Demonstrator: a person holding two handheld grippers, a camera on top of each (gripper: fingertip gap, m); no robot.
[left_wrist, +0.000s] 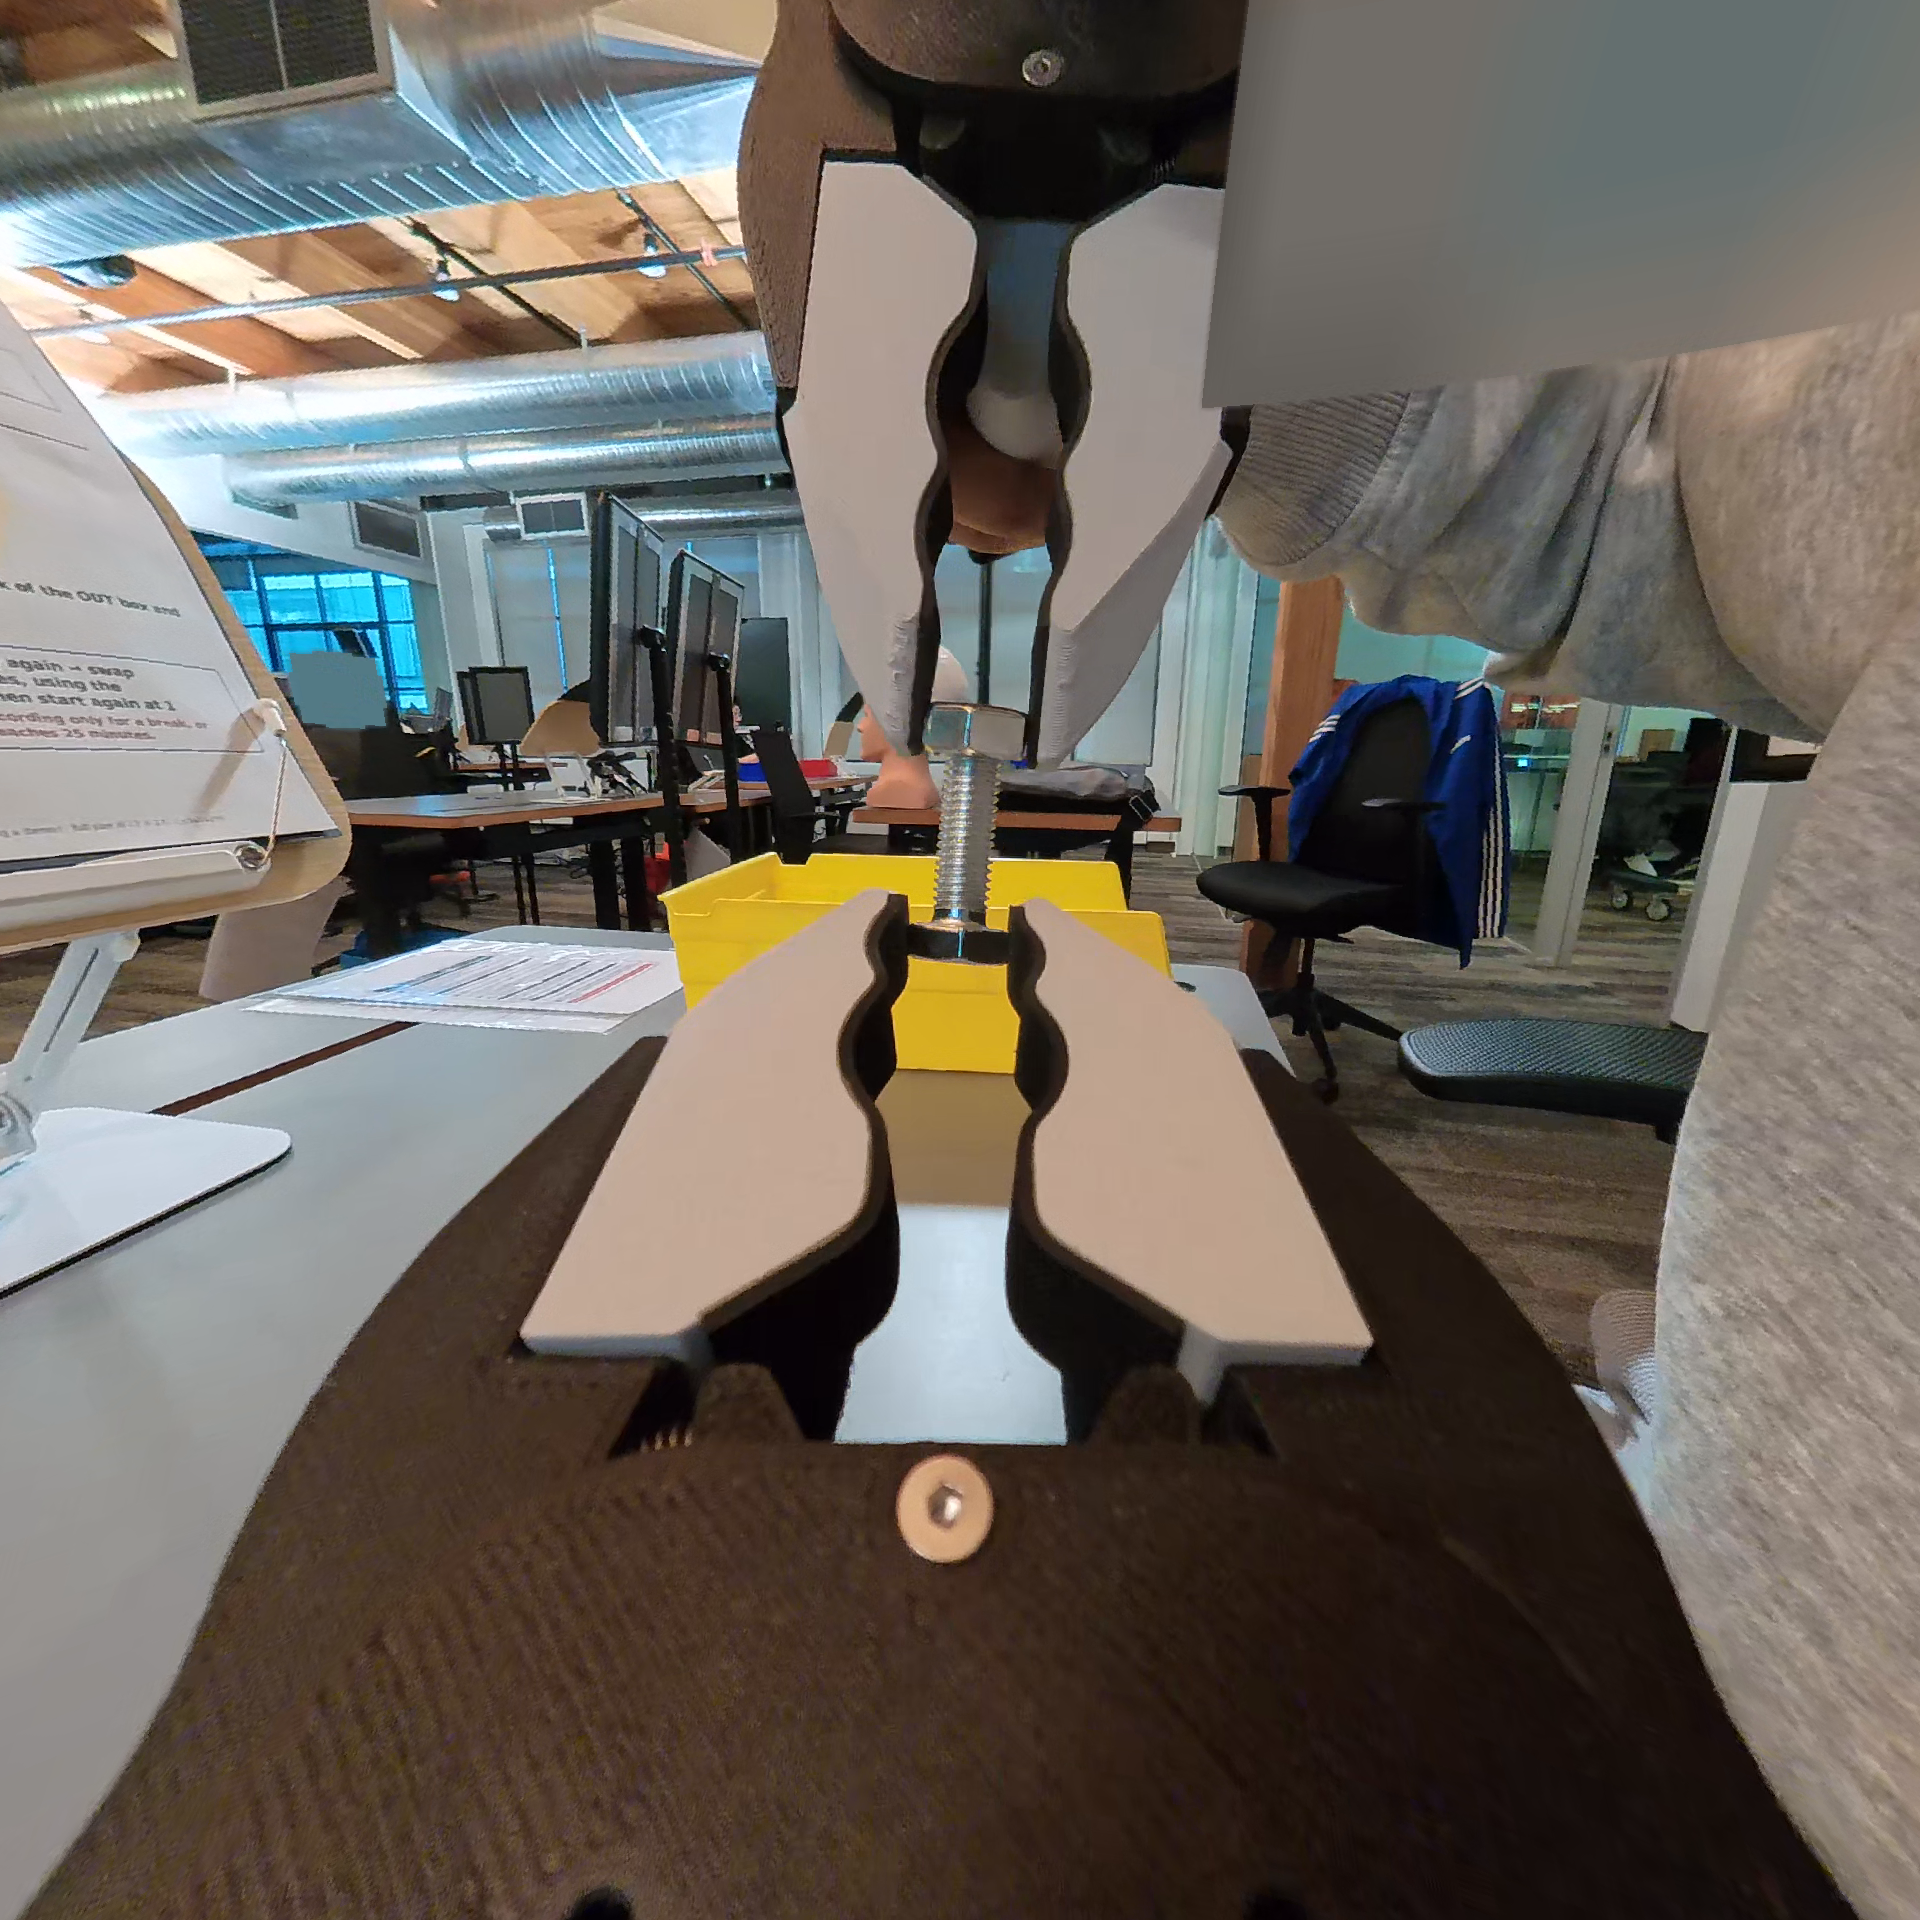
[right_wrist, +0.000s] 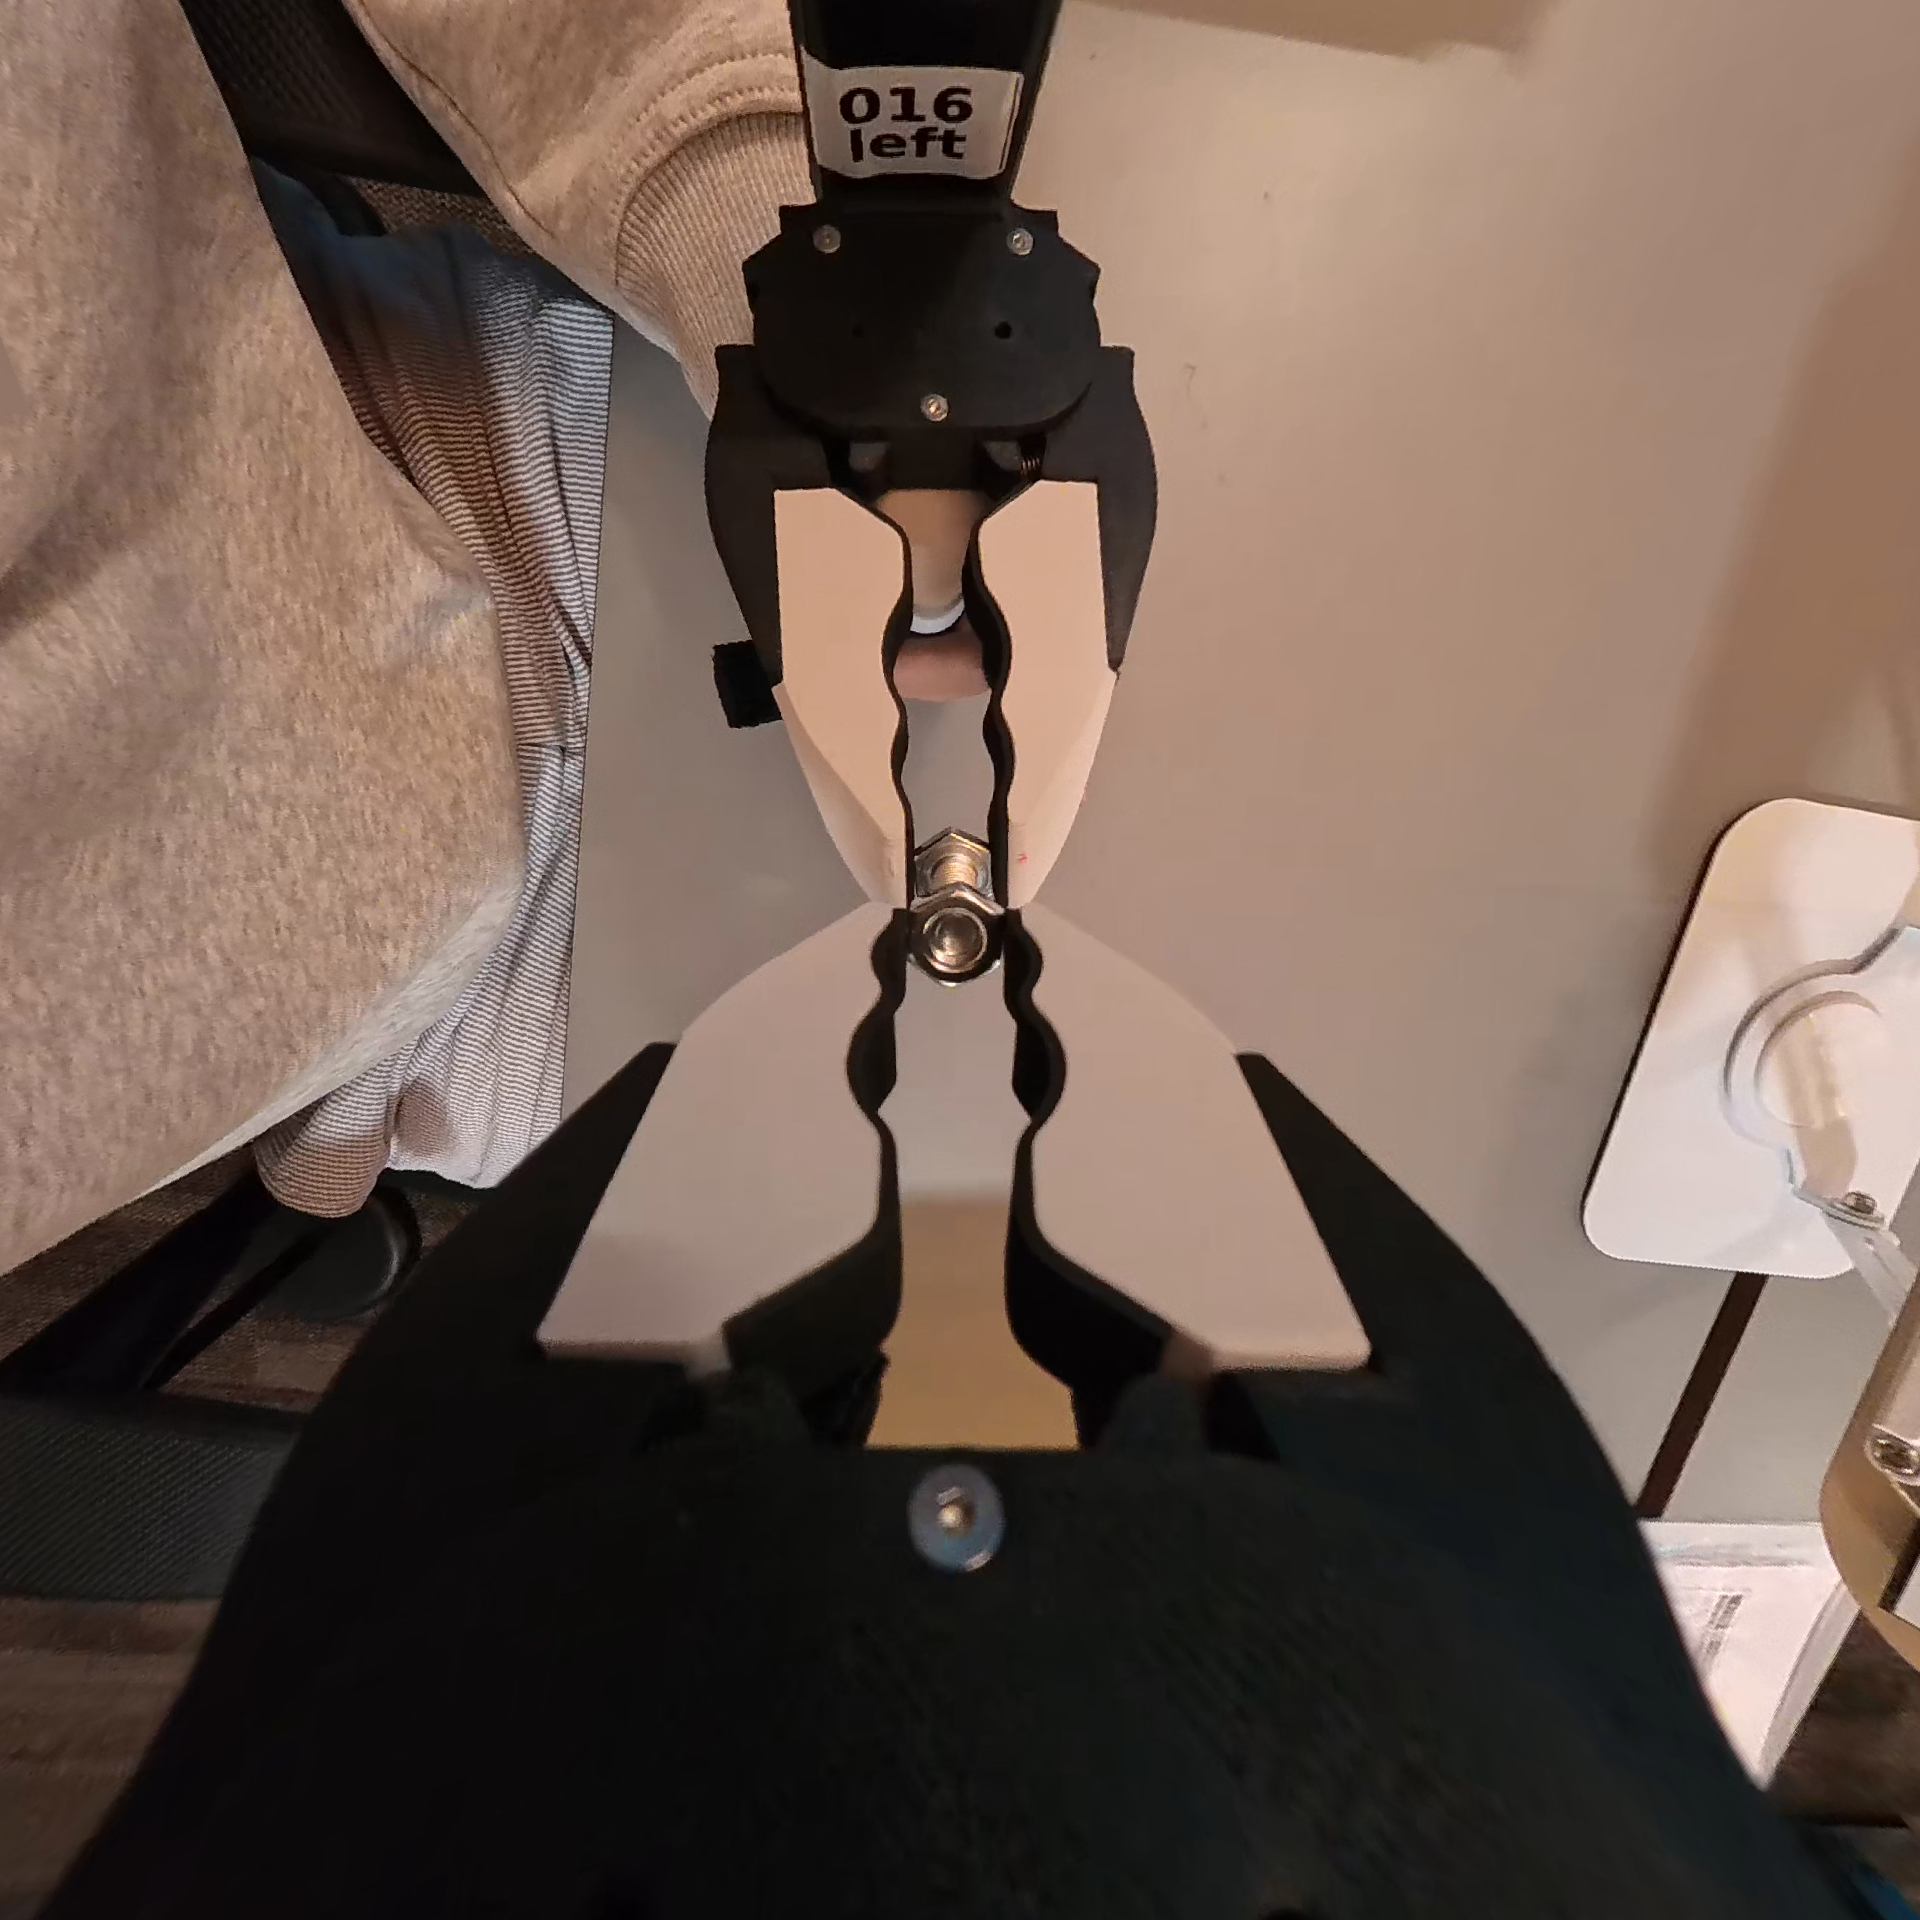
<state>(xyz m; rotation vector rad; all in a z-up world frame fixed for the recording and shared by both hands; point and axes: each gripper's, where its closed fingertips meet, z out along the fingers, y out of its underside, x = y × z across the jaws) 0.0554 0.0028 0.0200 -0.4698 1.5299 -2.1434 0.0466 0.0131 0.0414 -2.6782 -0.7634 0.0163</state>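
The bolt (left_wrist: 964, 831) stood upright between the two grippers, above the grey table (left_wrist: 312, 1195). In the left wrist view the left gripper (left_wrist: 958, 935) reached forward from 6 o'clock, and its pale fingers (left_wrist: 769, 1122) were clamped on the dark nut (left_wrist: 956, 940) at the bolt's lower end. The right gripper (left_wrist: 971, 727) came down from 12 o'clock, its jaws closed on the bolt's hex head, with the threaded shaft bare between the two grips. A yellow bin (left_wrist: 790, 925) sat on the table just behind the bolt. At 9 o'clock a paper holder (left_wrist: 135, 727) stood on a white base, and a printed sheet (left_wrist: 468, 982) lay flat on the table near the bin. A grey sleeve (left_wrist: 1558, 540) crossed the view at 2 o'clock, and an office chair (left_wrist: 1340, 821) with a blue jacket stood at 3 o'clock on the carpet.

In the right wrist view the right gripper (right_wrist: 951, 940) looked down on the bolt (right_wrist: 948, 935) end-on, pinching the head at the centre. The left gripper (right_wrist: 954, 868) came in from 12 o'clock and gripped the nut (right_wrist: 951, 894) just under the head's edge. The holder's white base (right_wrist: 1766, 1039) lay at 3 o'clock on the table (right_wrist: 1351, 520).
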